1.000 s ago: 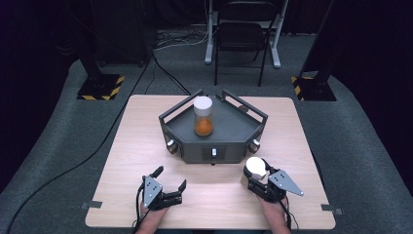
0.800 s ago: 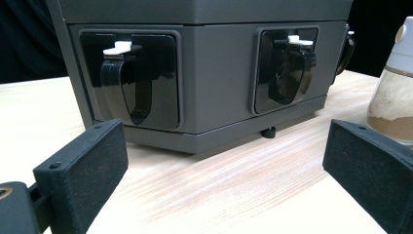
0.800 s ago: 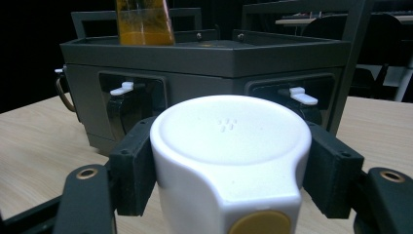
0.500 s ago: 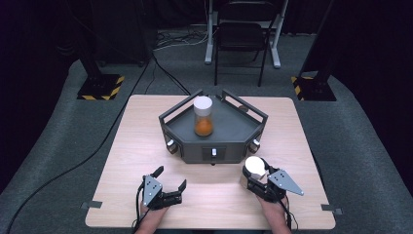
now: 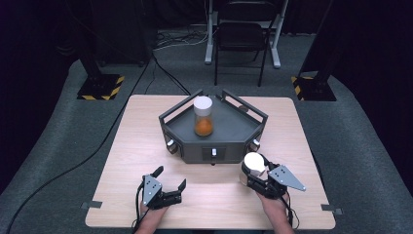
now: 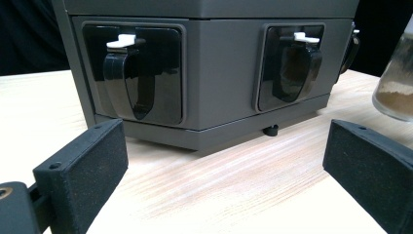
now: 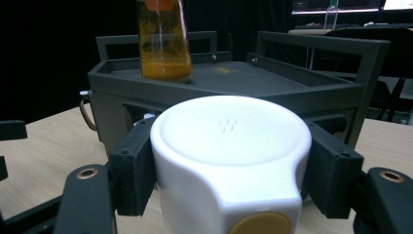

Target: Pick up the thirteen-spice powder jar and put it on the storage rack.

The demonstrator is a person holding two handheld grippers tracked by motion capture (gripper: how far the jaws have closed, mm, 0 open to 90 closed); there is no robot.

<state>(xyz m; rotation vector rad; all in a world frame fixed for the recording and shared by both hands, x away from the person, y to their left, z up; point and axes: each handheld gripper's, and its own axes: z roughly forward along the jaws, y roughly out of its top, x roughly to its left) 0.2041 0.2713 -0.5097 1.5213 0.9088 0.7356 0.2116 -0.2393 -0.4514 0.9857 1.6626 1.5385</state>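
Down at the near edge of the bench (image 5: pixel 146 146), a person's two hands hold two grippers. The left gripper (image 5: pixel 170 184) sits low over the light wood with its fingers spread wide and nothing between them. In the left gripper view those black fingers (image 6: pixel 80 170) stand far apart, and the wood grain runs pale and smooth under them.

The right gripper (image 5: pixel 252 171) is on the other side, near the bench's front right. Its fingers (image 7: pixel 131 165) press on both sides of a white-capped jar (image 7: pixel 229 161), so it is holding the jar. The jar's cap (image 5: pixel 254 162) is round and white. In the left gripper view the glass side of this jar (image 6: pixel 395 83) shows brown powder inside.

A bit farther back, in the middle of the bench, sits a dark grey box (image 5: pixel 214 141) with many sides. It has little black levers with white tips (image 6: pixel 127 73) on its front faces and rails around its flat top. On that top stands a second jar (image 5: pixel 203 117) with a white cap and orange stuff in the bottom.

Past the bench the floor is grey carpet (image 5: pixel 355 146). A black cable (image 5: pixel 97 146) runs across it. Two black stands with yellow and black striped feet (image 5: pixel 101 87) are at the sides. A black chair (image 5: pixel 241 39) stands at the back, and the room behind is dark.
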